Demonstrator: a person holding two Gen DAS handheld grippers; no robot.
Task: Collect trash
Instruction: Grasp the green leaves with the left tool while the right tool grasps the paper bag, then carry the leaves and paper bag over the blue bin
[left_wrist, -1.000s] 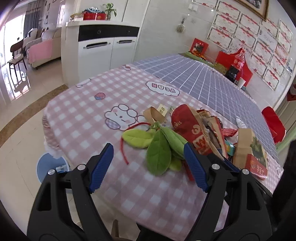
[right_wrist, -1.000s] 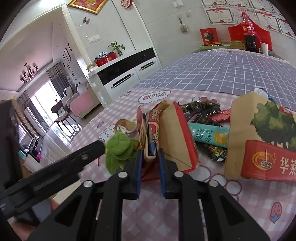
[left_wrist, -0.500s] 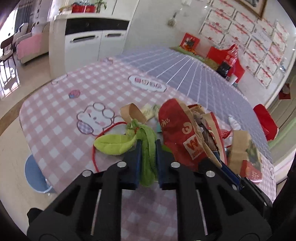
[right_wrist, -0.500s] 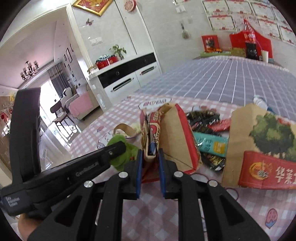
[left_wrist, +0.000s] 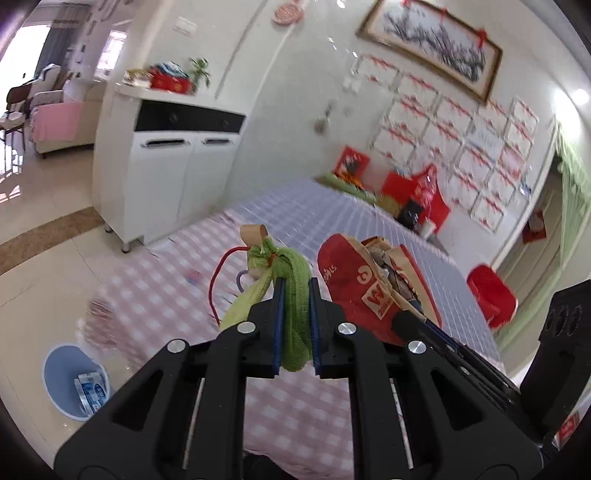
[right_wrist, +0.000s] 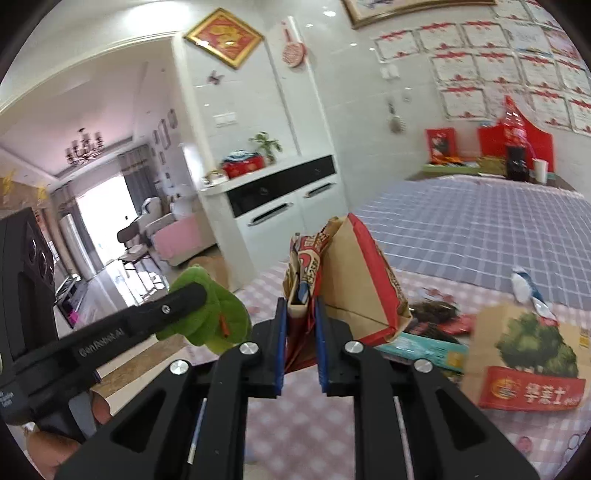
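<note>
Fingers of the left gripper (left_wrist: 295, 325), wide apart a second ago, are now clamped on the green cloth leaves (left_wrist: 295, 291), lifted off the counter (left_wrist: 166, 280). The red paper bag (right_wrist: 354, 280) is pinched by the right gripper (right_wrist: 300, 336) at frame centre. A bin (left_wrist: 70, 384) waits lower left.

The leaf bundle (left_wrist: 293, 295) sits between the left gripper (left_wrist: 294, 325) fingers, above the table (left_wrist: 177, 295) near its end edge. Just right of it, the paper bag (right_wrist: 354, 280) is held in the right gripper (right_wrist: 300, 339). A bucket (left_wrist: 74, 384) stands on the floor beside that edge. A carton (right_wrist: 532, 358) and wrappers (right_wrist: 439, 317) lie on the table right of the bag.
</note>
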